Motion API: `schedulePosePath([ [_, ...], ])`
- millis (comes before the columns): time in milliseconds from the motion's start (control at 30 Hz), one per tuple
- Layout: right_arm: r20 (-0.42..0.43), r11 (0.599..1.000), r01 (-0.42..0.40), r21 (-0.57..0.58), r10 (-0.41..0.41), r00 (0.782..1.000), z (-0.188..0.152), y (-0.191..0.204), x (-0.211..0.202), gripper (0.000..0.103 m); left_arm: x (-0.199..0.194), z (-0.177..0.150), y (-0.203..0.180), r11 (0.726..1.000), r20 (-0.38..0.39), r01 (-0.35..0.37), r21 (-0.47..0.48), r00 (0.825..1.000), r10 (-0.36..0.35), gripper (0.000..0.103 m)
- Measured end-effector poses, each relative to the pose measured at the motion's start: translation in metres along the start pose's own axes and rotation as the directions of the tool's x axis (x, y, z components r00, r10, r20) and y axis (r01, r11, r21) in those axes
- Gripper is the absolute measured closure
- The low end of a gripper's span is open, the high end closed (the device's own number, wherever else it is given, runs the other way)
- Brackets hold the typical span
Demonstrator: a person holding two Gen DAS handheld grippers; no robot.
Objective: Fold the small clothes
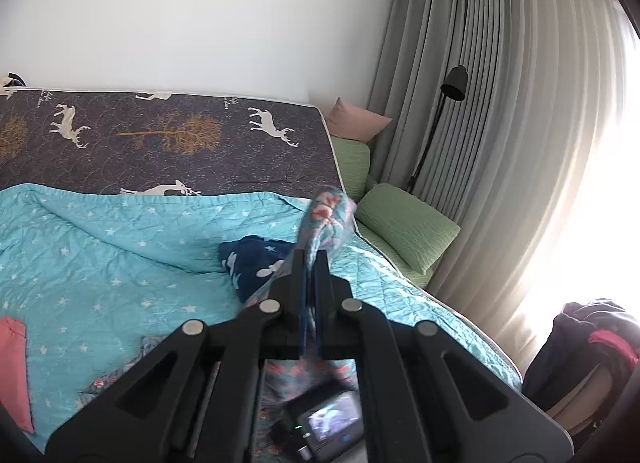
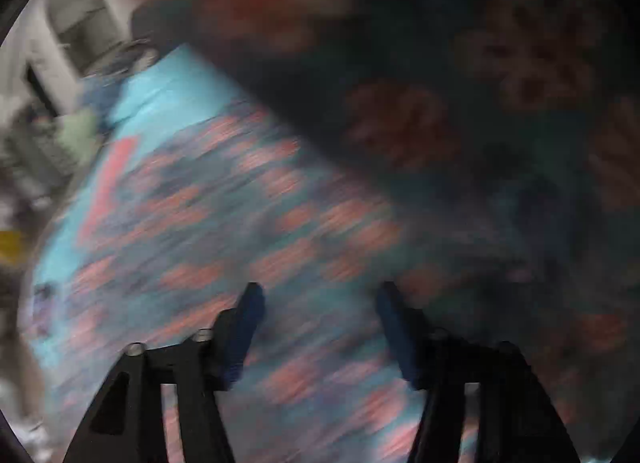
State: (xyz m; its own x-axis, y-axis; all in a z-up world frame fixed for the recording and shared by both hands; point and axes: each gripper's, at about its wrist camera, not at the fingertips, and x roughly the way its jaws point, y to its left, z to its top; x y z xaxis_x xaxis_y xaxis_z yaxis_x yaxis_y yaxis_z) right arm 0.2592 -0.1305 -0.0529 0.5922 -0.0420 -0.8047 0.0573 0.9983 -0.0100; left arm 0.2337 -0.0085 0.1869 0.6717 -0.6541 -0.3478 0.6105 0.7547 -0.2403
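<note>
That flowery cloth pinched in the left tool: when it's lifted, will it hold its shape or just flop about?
Probably flop. The floral garment bends over past the left gripper, whose jaws are shut on it, and the rest trails down onto the quilt. It looks thin and light, so it should lift easily. In the right view, the garment drapes in folds, suggesting no stiffness.

A plain white wall backs the bed, whose dark mattress printed with white deer and golden trees lies partly under a turquoise star-patterned quilt. Beside it lie 2 green pillows and 1 pink cushion. A black floor lamp stands against pleated grey curtains; bright daylight glows through them at the right.
</note>
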Motion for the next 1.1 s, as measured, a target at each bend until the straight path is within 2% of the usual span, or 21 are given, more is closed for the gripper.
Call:
schedulePosePath([
  [33,0.069,0.991,0.135,-0.022,-0.133,0.989,0.000,-0.004,-0.005,0.051,0.001,-0.001,0.002,1.000,0.000,0.006,-0.004,1.000,-0.006,0.099],
  [67,0.126,0.968,0.249,-0.038,-0.243,0.962,-0.001,-0.007,-0.010,0.051,0.005,-0.002,0.006,1.000,-0.005,0.024,-0.015,1.000,-0.024,0.099],
  [100,0.169,0.946,0.318,-0.059,-0.304,0.937,-0.004,-0.011,-0.015,0.049,0.007,-0.003,0.007,0.999,-0.009,0.038,-0.022,0.999,-0.038,0.099],
  [133,0.170,0.944,0.323,-0.072,-0.308,0.936,-0.005,-0.015,-0.018,0.049,0.010,-0.004,0.008,0.999,-0.014,0.049,-0.025,0.999,-0.049,0.099],
  [200,0.110,0.977,0.205,-0.054,-0.198,0.974,-0.008,-0.025,-0.024,0.049,0.015,-0.008,0.006,0.998,-0.026,0.055,-0.016,0.998,-0.056,0.099],
  [233,0.063,0.998,0.056,-0.008,-0.056,0.996,-0.011,-0.037,-0.030,0.048,0.017,-0.010,0.006,0.998,-0.032,0.060,-0.011,0.998,-0.061,0.099],
  [267,0.024,0.996,-0.080,0.043,0.079,0.997,-0.017,-0.048,-0.036,0.046,0.020,-0.013,0.004,0.998,-0.041,0.062,-0.002,0.997,-0.062,0.099],
  [300,0.004,0.988,-0.140,0.064,0.141,0.990,-0.021,-0.053,-0.040,0.043,0.022,-0.015,0.004,0.998,-0.045,0.058,0.005,0.997,-0.058,0.099],
  [333,-0.013,0.973,-0.217,0.078,0.219,0.976,-0.030,-0.059,-0.050,0.041,0.023,-0.018,0.004,0.999,-0.042,0.049,0.012,0.998,-0.049,0.099],
  [400,-0.016,0.957,-0.280,0.068,0.282,0.959,-0.046,-0.064,-0.068,0.036,0.025,-0.021,0.006,0.999,-0.046,0.050,0.008,0.998,-0.049,0.099],
  [433,-0.018,0.942,-0.333,0.048,0.335,0.942,-0.056,-0.064,-0.080,0.035,0.026,-0.022,0.009,0.999,-0.050,0.047,-0.002,0.998,-0.047,0.099],
  [567,0.001,0.841,-0.540,-0.025,0.540,0.842,-0.080,-0.061,-0.118,0.032,0.022,-0.037,0.026,0.999,-0.066,0.029,-0.041,0.997,-0.032,0.099],
  [633,0.038,0.836,-0.548,-0.036,0.549,0.835,-0.075,-0.072,-0.129,0.028,0.014,-0.048,0.040,0.997,-0.064,0.030,-0.070,0.997,-0.034,0.099],
  [733,0.083,0.864,-0.503,-0.006,0.502,0.861,-0.069,-0.082,-0.134,0.025,-0.009,-0.067,0.068,0.992,-0.032,0.052,-0.112,0.998,-0.055,0.099],
  [767,0.081,0.860,-0.511,0.008,0.509,0.857,-0.066,-0.082,-0.132,0.025,-0.019,-0.076,0.079,0.990,-0.021,0.065,-0.122,0.997,-0.068,0.099],
  [833,0.055,0.831,-0.556,0.006,0.554,0.830,-0.066,-0.072,-0.129,0.025,-0.036,-0.099,0.101,0.985,-0.017,0.088,-0.145,0.996,-0.091,0.099],
  [867,0.043,0.828,-0.561,-0.007,0.560,0.827,-0.070,-0.071,-0.127,0.025,-0.043,-0.117,0.117,0.984,-0.030,0.078,-0.160,0.996,-0.084,0.099],
  [933,0.028,0.836,-0.547,-0.049,0.549,0.836,-0.064,-0.049,-0.118,0.025,-0.044,-0.143,0.140,0.979,-0.075,0.029,-0.202,0.996,-0.045,0.099],
  [1033,0.006,0.831,-0.555,-0.046,0.556,0.831,-0.060,-0.037,-0.112,0.025,-0.035,-0.195,0.180,0.945,-0.201,-0.070,-0.321,0.980,0.004,0.099],
  [1100,-0.008,0.844,-0.536,-0.018,0.536,0.844,-0.056,-0.036,-0.103,0.025,-0.030,-0.224,0.193,0.920,-0.256,-0.116,-0.374,0.966,0.017,0.099],
])
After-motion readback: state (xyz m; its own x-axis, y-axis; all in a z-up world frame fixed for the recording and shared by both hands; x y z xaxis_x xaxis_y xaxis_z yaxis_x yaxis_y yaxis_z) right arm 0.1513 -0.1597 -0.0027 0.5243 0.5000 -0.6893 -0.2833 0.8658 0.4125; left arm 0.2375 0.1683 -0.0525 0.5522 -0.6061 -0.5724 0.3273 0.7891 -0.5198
